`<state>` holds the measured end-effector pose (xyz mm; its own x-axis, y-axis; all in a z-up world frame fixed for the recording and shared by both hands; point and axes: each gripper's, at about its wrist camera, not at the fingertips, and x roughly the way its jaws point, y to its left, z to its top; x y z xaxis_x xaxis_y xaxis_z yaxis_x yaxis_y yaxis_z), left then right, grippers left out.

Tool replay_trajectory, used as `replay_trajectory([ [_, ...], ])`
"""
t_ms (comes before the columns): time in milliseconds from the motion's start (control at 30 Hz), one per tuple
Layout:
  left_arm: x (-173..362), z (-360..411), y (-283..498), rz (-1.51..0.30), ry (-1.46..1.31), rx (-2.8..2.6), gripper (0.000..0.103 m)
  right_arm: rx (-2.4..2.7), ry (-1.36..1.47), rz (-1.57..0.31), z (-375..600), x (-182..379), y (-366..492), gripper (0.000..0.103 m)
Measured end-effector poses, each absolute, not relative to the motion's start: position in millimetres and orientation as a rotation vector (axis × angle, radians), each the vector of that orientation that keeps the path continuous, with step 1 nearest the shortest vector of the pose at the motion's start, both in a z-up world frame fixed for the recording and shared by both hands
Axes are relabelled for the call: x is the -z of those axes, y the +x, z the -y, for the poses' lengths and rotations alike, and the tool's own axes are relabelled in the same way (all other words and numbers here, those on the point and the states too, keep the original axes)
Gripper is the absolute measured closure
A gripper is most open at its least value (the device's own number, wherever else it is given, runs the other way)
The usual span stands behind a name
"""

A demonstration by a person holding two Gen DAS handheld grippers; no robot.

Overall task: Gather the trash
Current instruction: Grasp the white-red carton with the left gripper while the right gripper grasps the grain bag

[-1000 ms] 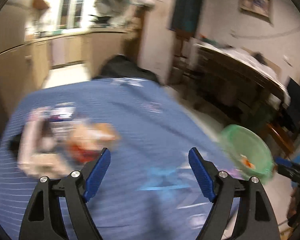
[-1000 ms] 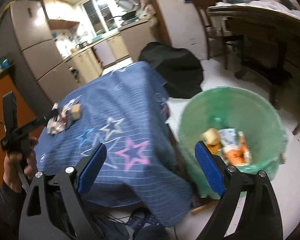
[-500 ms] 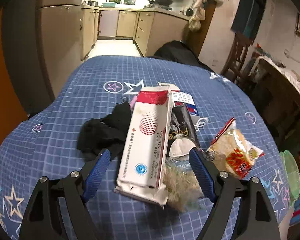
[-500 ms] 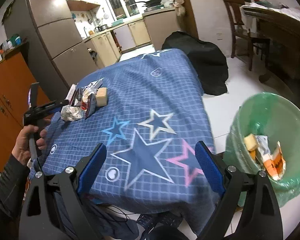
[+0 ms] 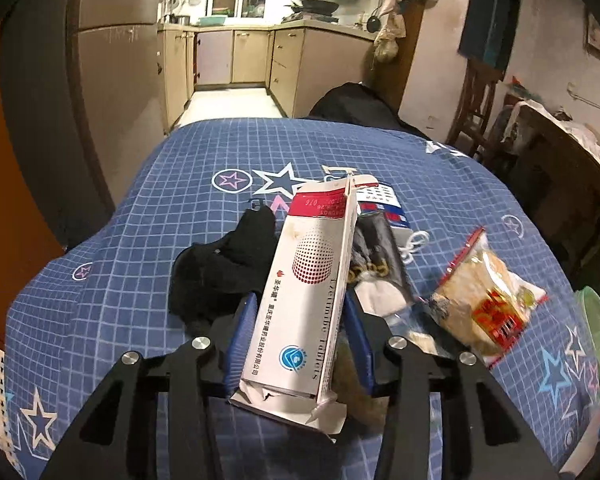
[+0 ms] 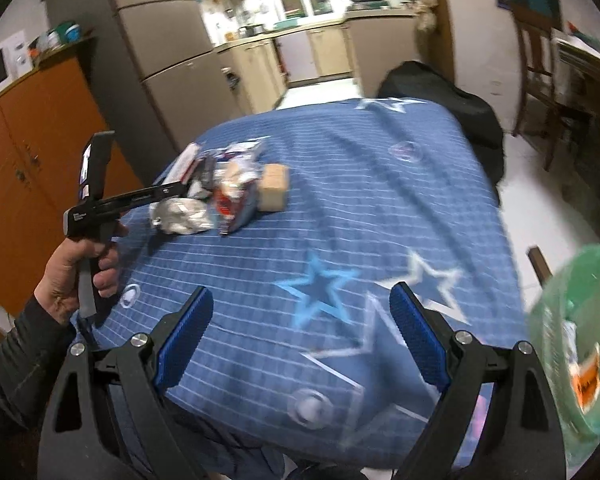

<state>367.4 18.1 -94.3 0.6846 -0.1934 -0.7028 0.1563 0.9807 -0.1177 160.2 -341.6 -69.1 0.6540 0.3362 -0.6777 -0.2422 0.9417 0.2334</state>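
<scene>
Box: I see the white and red tablet box (image 5: pixel 304 304) lying on the blue star tablecloth (image 5: pixel 148 240), its long axis running away from my left camera, red end farthest, torn flap nearest.
Writing: "Tablets" and a line of Chinese characters run along its side; the rest I cannot read.
Left gripper (image 5: pixel 298 338): blue pads pressed against both long sides of the box, pinching it.
Neighbours: a black cloth (image 5: pixel 220 264) touches the box on the left; a clear snack bag (image 5: pixel 484 300) with a red label lies to its right.
Right gripper (image 6: pixel 300 340): spread wide over the tablecloth, holding nothing.
Bin: a green-lined trash bin (image 6: pixel 556 312) sits at the right edge of my right view, with blurred orange and white litter inside.
</scene>
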Motion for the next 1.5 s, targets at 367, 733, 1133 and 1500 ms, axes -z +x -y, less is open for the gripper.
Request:
replay_trajectory([
  [367, 66, -59, 317, -0.686, -0.182, 0.164, 0.059, -0.526, 0.082, -0.794, 248, 72, 208, 0.024],
  [733, 61, -91, 293, -0.672, -0.239, 0.123, 0.059, -0.545, -0.008, -0.855, 153, 101, 276, 0.024],
  [1133, 73, -78, 284, -0.663, -0.194, 0.075, 0.059, -0.440, -0.061, -0.883, 146, 119, 292, 0.052],
  [1500, 57, -59, 245, -0.614, -0.152, 0.070, 0.059, -0.417, 0.005, -0.658, 193, 65, 195, 0.052],
])
